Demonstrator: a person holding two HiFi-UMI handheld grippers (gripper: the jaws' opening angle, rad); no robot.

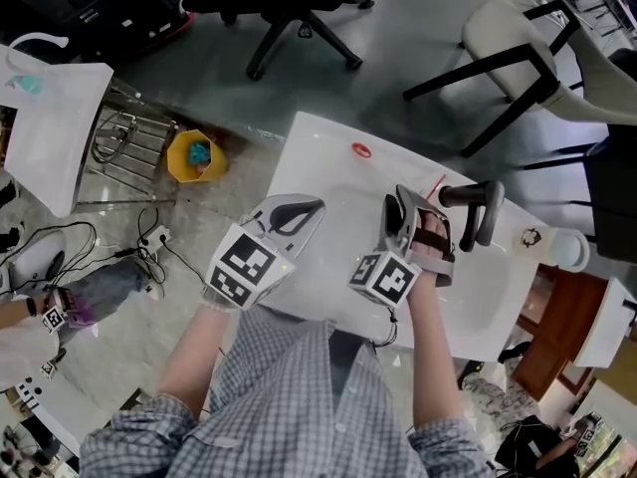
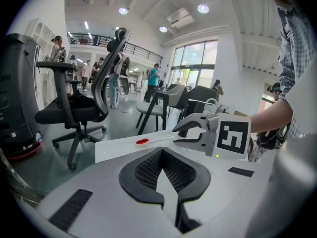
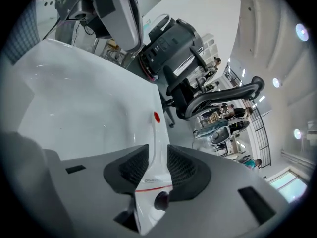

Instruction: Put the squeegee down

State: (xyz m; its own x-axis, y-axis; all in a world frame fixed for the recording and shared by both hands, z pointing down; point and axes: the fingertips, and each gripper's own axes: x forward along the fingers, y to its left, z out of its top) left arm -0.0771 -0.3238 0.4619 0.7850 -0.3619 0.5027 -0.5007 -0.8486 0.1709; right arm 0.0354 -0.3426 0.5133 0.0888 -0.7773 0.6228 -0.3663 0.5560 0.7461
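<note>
The right gripper's (image 1: pixel 410 200) jaws are held wide apart, with the squeegee (image 1: pixel 468 196) lying between them on the table (image 1: pixel 328 157), near its right edge. This gripper is pointed forward and down, with a hand (image 1: pixel 430 247) wrapped round it. The left gripper (image 1: pixel 311 209) is closed and empty, and is held over the near edge. Part of the squeegee is hidden behind the right gripper in the head view.

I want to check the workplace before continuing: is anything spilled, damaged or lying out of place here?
Nothing stands out. The squeegee rests on the white table next to the open right gripper, and no spill or damage shows.
</note>
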